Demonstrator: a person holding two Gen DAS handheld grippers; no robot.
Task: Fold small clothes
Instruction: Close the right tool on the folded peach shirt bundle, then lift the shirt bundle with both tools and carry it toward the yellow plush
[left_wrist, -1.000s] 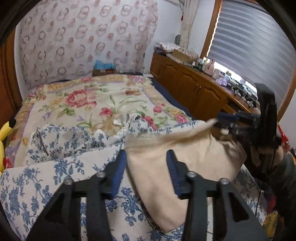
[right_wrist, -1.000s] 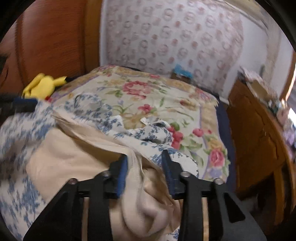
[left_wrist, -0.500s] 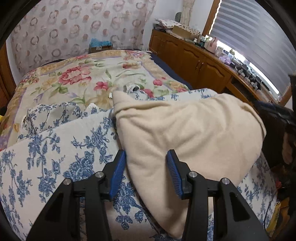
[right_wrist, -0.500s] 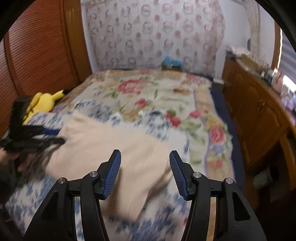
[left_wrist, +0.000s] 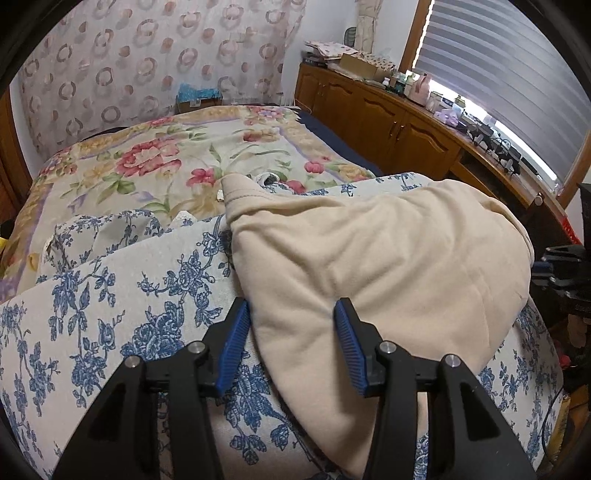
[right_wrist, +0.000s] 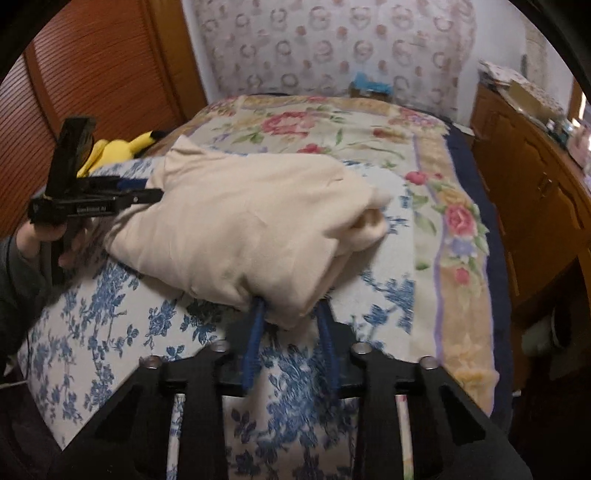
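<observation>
A plain cream garment of soft knit lay loosely folded over itself in a puffy, rumpled heap on the blue-flowered white cloth spread over the bed.

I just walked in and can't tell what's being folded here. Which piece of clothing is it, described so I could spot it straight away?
Start at the big bed with the flowered quilt. On its near end lies a white cloth with blue flowers, and on that cloth sits the cream garment. It is the only plain, unpatterned fabric there, soft and bunched.
</observation>
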